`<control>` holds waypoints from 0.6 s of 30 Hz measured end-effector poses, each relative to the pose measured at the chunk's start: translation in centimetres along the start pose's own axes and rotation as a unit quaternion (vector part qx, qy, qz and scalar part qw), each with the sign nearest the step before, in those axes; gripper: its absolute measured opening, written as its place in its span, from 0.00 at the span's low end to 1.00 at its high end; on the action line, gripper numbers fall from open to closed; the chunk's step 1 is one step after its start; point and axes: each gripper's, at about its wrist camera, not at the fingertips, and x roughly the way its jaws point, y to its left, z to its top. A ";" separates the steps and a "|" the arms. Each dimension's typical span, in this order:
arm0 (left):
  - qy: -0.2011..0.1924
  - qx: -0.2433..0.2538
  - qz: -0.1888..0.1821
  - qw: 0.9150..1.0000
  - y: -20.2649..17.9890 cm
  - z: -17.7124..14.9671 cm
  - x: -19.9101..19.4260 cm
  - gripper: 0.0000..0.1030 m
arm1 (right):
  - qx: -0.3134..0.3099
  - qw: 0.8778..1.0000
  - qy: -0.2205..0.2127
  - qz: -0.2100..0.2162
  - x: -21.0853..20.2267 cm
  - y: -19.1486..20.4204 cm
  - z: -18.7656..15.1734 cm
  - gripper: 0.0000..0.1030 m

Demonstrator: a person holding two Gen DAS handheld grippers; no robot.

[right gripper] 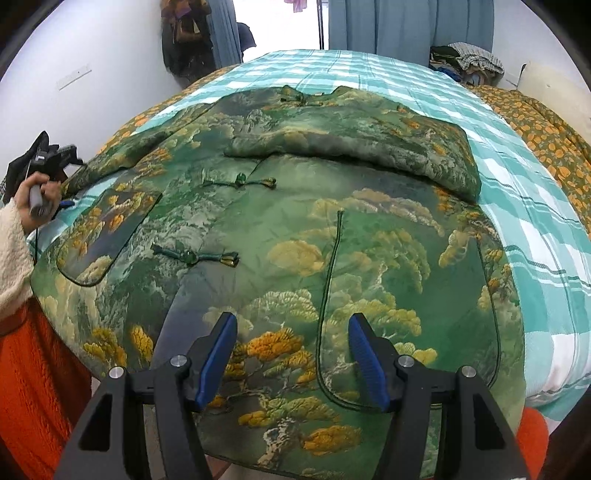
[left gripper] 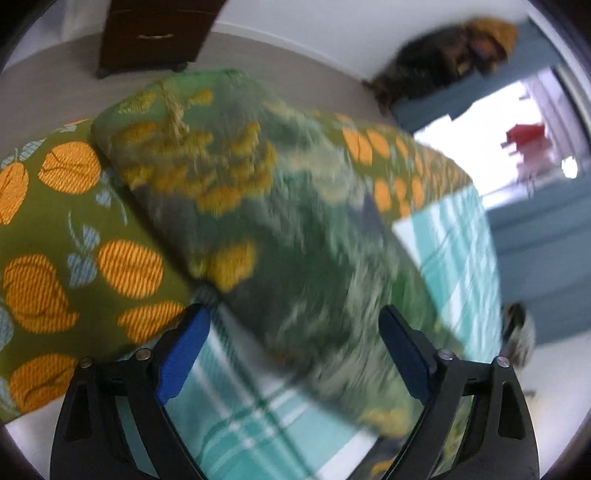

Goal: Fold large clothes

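Across the checked teal bedcover (right gripper: 535, 221) lies the green padded jacket (right gripper: 295, 229), front up, its long axis running away from the right gripper (right gripper: 293, 354): hem nearest, collar (right gripper: 295, 96) at the far end. One sleeve (right gripper: 354, 147) is already folded across the chest; the other sleeve (right gripper: 122, 155) stretches out toward the left hand (right gripper: 38, 192), which holds its tool beside the cuff.

That sleeve is what the next move seems to turn on, and the left gripper (left gripper: 295, 350) is plainly the nearer one. In its own view the sleeve runs forward and away from between the blue fingers (left gripper: 183, 354), cuff end far off over the pumpkin-print quilt (left gripper: 55, 240). The jaws stand wide apart; cloth passes between them, but (the frame is badly smeared) I cannot tell that they have any hold of it.

The right gripper hovers over the hem, spread wide and holding nothing, a curved pocket seam (right gripper: 328, 295) just ahead of it.

Little stands in the way. Two frog fastenings (right gripper: 240, 181) sit on the front panel where a folded sleeve would land, and a heap of clothes (right gripper: 469, 61) rests at the far corner of the bed, well apart from the jacket. A dark cabinet (left gripper: 155, 33) stands against the wall beyond.
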 end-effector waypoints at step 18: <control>-0.206 0.479 0.082 0.849 -17.2 -11.3 -7.6 0.08 | 0.001 1.000 -0.005 0.020 0.7 0.5 0.0 0.62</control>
